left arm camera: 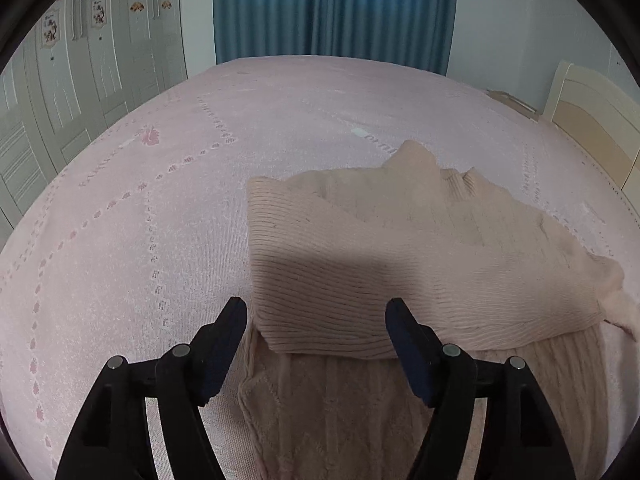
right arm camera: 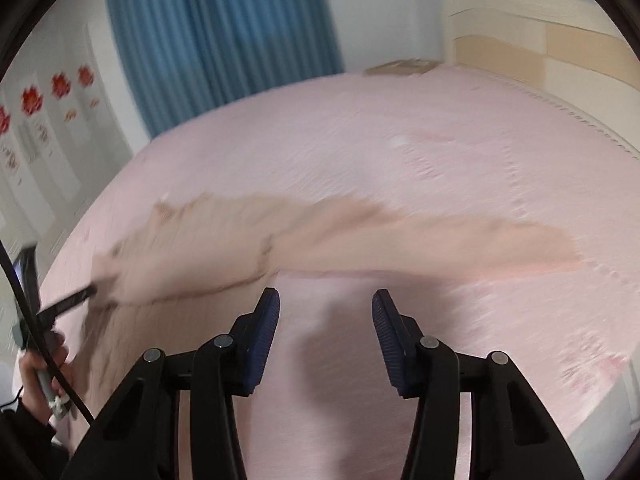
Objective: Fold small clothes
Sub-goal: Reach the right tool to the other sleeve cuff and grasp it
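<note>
Sweater: pale beige ribbed knit sweater [left arm camera: 400, 264] is lying on the pink patterned bed cover [left arm camera: 140, 208], partly folded, one ribbed layer turned over a cable-knit part that is nearest to my left camera.

Left gripper: black left gripper with dark blue pads [left arm camera: 316, 312] is hanging just over the near folded edge. Its fingers are spread apart and are holding nothing.

Right gripper: black right gripper [right arm camera: 325, 300] is also standing apart and empty, over bare cover, near the sweater's lower edge. This view is blurred, so I am judging that it is moving.

Fold so far: in my judgement one fold is done, and the far end with the collar is looking still bunched and uneven.

Risk, grip: if I am closing the left fingers here, I may be catching only the top layer, and the fold under it would be sliding open.

Risk, drag: soft knit is stretching easily; a fast pull by one side would be skewing the edges.

Risk, cable: black cable [right arm camera: 44, 344] beside the person's hand [right arm camera: 44, 372] is crossing near the sweater and could be snagging it.

Around: blue curtain [left arm camera: 332, 8], pale green wardrobe doors with red decorations [left arm camera: 92, 52], cream wooden headboard [right arm camera: 540, 40]. Nothing of these is standing in my way.
</note>
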